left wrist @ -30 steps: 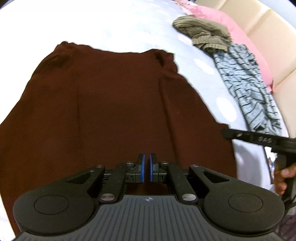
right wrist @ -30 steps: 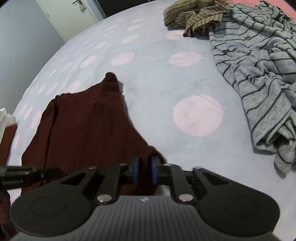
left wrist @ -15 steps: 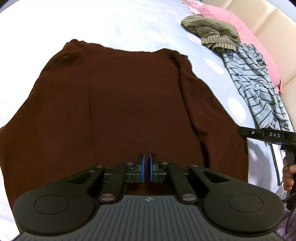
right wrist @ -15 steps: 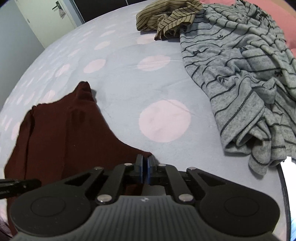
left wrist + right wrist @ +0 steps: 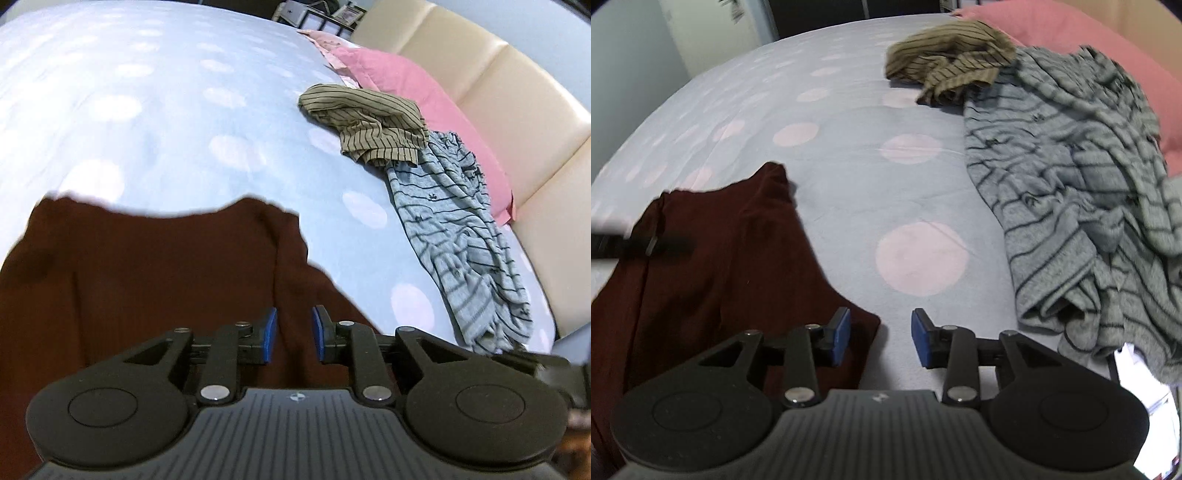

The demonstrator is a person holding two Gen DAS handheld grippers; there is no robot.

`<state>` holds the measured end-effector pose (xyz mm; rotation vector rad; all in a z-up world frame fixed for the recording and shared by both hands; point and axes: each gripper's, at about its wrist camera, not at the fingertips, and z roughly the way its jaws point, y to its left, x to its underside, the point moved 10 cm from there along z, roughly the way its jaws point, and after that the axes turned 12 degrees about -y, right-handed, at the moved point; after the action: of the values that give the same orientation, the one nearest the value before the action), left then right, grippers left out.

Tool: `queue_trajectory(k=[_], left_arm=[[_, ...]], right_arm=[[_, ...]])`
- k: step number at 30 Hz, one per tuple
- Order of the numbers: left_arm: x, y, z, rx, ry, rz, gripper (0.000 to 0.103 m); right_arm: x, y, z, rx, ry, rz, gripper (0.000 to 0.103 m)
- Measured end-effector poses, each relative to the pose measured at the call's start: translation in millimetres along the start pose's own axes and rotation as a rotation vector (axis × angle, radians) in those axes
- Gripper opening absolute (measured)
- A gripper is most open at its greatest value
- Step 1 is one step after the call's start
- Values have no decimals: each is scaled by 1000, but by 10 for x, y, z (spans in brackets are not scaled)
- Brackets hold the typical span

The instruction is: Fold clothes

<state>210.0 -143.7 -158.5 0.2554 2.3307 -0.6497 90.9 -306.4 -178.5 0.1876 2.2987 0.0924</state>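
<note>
Dark maroon garment [image 5: 147, 280] lies spread flat on the bed [image 5: 147, 122], on a pale blue sheet with pink dots. It fills the lower left of both wrist views; its near right corner [image 5: 864, 321] ends just under the right tongs.

Left tongs [image 5: 293, 334]: blue pads a little apart, jaws having just been opening. Maroon cloth shows below the gap, but the pads do not press on it.

Right tongs [image 5: 881, 339]: pads spread wider, also having just been opening. The left pad hangs over the garment's corner, the right pad over bare sheet. Nothing pinched.

Further up the bed, well apart from the maroon piece: a grey garment with dark stripes [image 5: 1071, 206], crumpled in a long heap, and an olive striped garment [image 5: 369, 118] bunched at its far end, the two touching. A pink pillow [image 5: 406, 85] sits beyond them, against a cream padded headboard [image 5: 498, 96].

The other tool's black arm [image 5: 642, 245] crosses the left edge of the right wrist view, above the maroon cloth.
</note>
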Motion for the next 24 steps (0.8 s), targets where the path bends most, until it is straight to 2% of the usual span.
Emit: queue_trajectory(k=[6, 9, 10, 11, 12, 15, 22, 23, 24], left_arm=[[-178, -39, 554, 25, 51, 22, 28], [-180, -47, 785, 31, 78, 23, 29], [-178, -52, 836, 39, 84, 26, 26], [-182, -50, 884, 46, 89, 30, 9], [-187, -49, 932, 53, 94, 33, 3], [-245, -17, 1078, 65, 98, 15, 1], [-406, 66, 1293, 20, 90, 12, 0], [-439, 75, 1276, 1, 78, 23, 0], [-471, 74, 1251, -6, 70, 28, 0]], right_arm=[[-25, 56, -44, -20, -10, -23, 40], [-21, 68, -55, -31, -9, -30, 40], [-14, 69, -54, -33, -7, -33, 40], [-7, 68, -50, -36, -2, -33, 40], [-1, 66, -44, -38, 1, -30, 40], [18, 61, -14, -43, 16, -30, 41], [81, 51, 84, -38, 58, -49, 42], [86, 35, 93, -30, 62, -49, 43], [81, 8, 94, -19, 61, -43, 49]])
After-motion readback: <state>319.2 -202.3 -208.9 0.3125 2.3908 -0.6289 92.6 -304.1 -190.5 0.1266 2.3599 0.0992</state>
